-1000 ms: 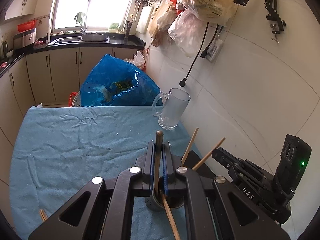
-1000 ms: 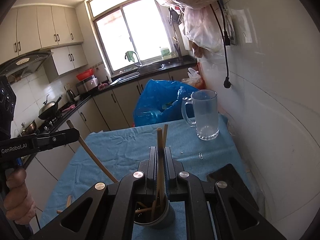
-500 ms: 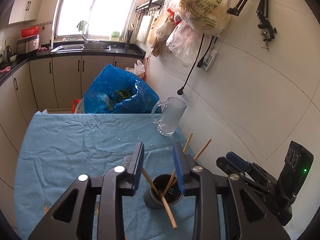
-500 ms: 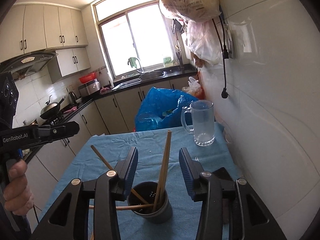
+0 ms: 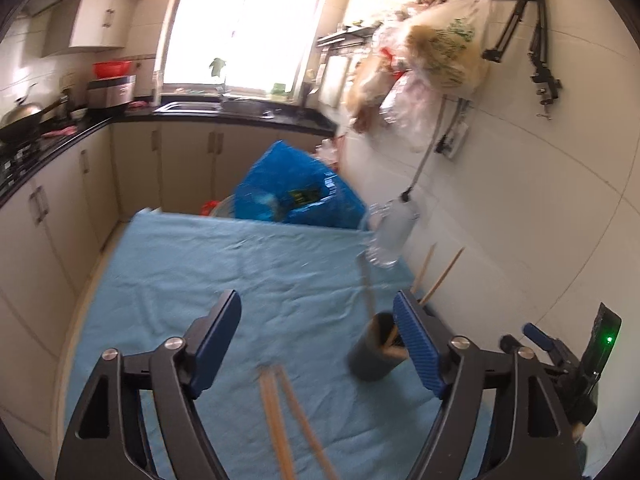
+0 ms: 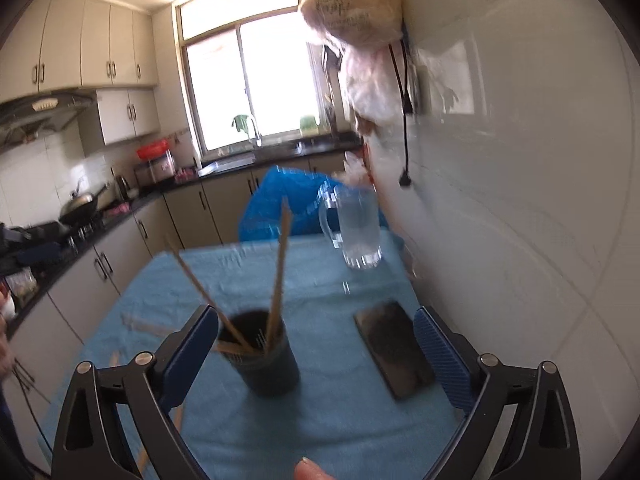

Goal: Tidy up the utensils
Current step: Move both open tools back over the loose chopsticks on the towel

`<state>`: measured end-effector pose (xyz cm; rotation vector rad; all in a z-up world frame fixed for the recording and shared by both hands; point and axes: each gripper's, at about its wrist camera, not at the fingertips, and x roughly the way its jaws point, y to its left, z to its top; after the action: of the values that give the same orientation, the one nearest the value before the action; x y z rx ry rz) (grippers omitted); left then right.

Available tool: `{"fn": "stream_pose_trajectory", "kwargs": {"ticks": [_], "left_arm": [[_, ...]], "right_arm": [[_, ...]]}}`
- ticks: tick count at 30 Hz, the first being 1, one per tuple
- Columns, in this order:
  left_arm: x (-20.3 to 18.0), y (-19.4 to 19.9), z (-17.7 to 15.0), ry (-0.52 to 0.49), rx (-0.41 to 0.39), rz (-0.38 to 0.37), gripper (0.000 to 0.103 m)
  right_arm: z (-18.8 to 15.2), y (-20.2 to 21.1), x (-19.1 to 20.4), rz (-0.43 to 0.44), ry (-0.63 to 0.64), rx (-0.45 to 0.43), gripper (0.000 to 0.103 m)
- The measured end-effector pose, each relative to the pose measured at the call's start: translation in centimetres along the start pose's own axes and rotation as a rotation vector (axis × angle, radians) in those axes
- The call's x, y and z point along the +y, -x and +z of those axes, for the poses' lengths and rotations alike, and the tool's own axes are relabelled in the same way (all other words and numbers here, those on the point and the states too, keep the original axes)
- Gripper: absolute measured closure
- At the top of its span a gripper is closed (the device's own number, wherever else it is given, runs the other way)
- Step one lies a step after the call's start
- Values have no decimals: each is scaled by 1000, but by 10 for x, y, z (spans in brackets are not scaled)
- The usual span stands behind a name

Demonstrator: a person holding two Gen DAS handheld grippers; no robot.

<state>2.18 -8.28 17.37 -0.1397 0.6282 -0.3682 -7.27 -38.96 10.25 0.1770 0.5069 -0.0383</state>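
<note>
A dark cup (image 5: 374,354) stands on the blue cloth (image 5: 224,272) with several wooden chopsticks (image 5: 367,288) in it. It also shows in the right wrist view (image 6: 266,364), with its chopsticks (image 6: 280,268) leaning out. Two loose chopsticks (image 5: 288,420) lie on the cloth before my left gripper (image 5: 320,344), which is wide open and empty, left of the cup. My right gripper (image 6: 316,354) is wide open and empty above the cup. More loose chopsticks (image 6: 148,328) lie left of the cup.
A glass mug (image 6: 358,232) stands at the far right of the table by the tiled wall. A black phone (image 6: 394,354) lies right of the cup. A blue bag (image 5: 298,196) sits beyond the table's far edge. Kitchen counters run along the left.
Both grippers let go of their chopsticks, which now stand in the cup, and opened wide. Both pulled back and up; the left one swung left.
</note>
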Motion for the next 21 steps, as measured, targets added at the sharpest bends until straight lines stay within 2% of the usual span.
{"fn": "stream_pose_trajectory", "kwargs": {"ticks": [4,8,10,13,21], "left_arm": [[47,11,-37,86,50,69,24],[97,7,-78,191,139,147,24],[119,1,-98,229,191,192,24],[145,-11,-122,294,275,207,24],[170,-16,-139,336,320,226,24]], "right_arm": [[-33,-11,-8,19,-6,141,3],[-57,-18,2,64,17,221,6],[-65,-20,18,111,37,252,9],[-71,-26,50,165,97,281,10],[-96,-39,137,264,256,352,10]]}}
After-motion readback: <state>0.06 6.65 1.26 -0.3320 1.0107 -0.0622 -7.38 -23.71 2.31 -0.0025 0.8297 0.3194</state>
